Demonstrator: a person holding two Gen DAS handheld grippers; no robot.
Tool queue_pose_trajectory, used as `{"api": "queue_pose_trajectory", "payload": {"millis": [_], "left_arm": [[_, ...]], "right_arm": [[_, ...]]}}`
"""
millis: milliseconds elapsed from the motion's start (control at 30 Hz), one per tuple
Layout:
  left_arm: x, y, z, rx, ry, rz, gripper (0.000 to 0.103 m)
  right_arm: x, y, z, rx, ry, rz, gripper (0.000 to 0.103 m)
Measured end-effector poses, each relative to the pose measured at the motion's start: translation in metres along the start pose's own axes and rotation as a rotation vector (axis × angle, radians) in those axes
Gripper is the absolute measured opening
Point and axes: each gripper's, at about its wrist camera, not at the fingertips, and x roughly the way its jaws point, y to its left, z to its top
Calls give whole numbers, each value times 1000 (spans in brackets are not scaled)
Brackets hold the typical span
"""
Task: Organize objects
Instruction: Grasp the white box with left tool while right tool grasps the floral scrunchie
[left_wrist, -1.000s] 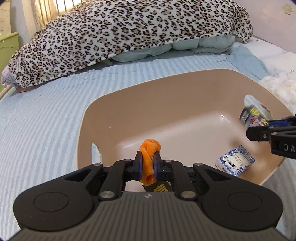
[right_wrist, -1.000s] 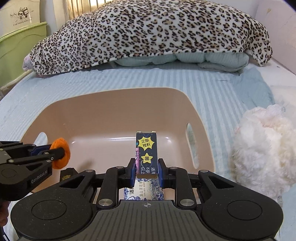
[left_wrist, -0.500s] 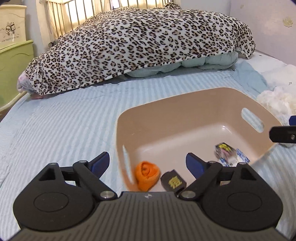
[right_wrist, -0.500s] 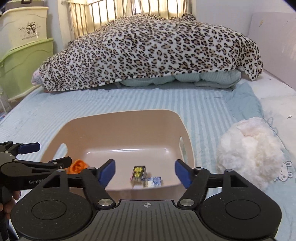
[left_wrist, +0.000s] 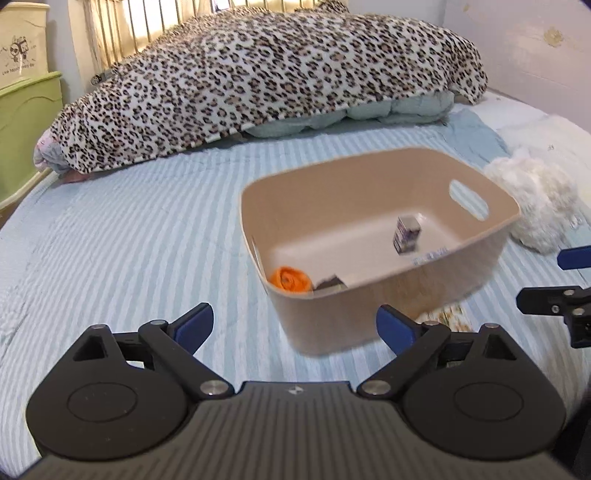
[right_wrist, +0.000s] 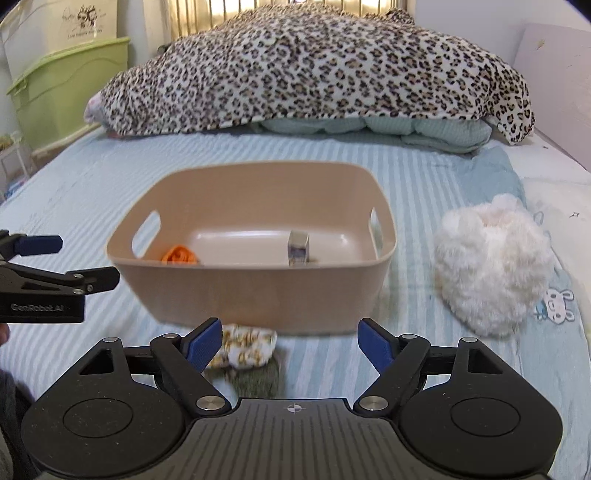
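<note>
A tan plastic bin (left_wrist: 391, 288) (right_wrist: 255, 291) sits on the striped bed. Inside lie an orange rolled cloth (left_wrist: 290, 279) (right_wrist: 179, 254), a small upright carton (left_wrist: 405, 234) (right_wrist: 297, 247) and a dark small item (left_wrist: 330, 283). A patterned white-and-yellow cloth (right_wrist: 245, 345) (left_wrist: 445, 317) lies on the bed in front of the bin, on a dark green piece. My left gripper (left_wrist: 293, 326) is open and empty, pulled back from the bin; it also shows in the right wrist view (right_wrist: 62, 258). My right gripper (right_wrist: 290, 339) is open and empty above the patterned cloth.
A white fluffy plush (right_wrist: 491, 269) (left_wrist: 535, 206) lies right of the bin. A leopard-print blanket (right_wrist: 317, 70) covers bedding at the back. Green storage boxes (right_wrist: 62, 88) stand at the left beyond the bed edge.
Both grippers let go of their objects, the orange cloth and the carton, into the bin, opened, and have pulled back and up away from it.
</note>
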Motion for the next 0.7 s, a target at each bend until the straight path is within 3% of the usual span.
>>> {"api": "queue_pose_trajectory", "payload": {"millis": [367, 700], "left_arm": [[28, -21, -45, 77, 162, -101, 95], [61, -34, -68, 95, 243, -196, 95]], "right_arm": [[16, 7, -27, -36, 75, 7, 87], [43, 5, -38, -40, 106, 22, 87]]}}
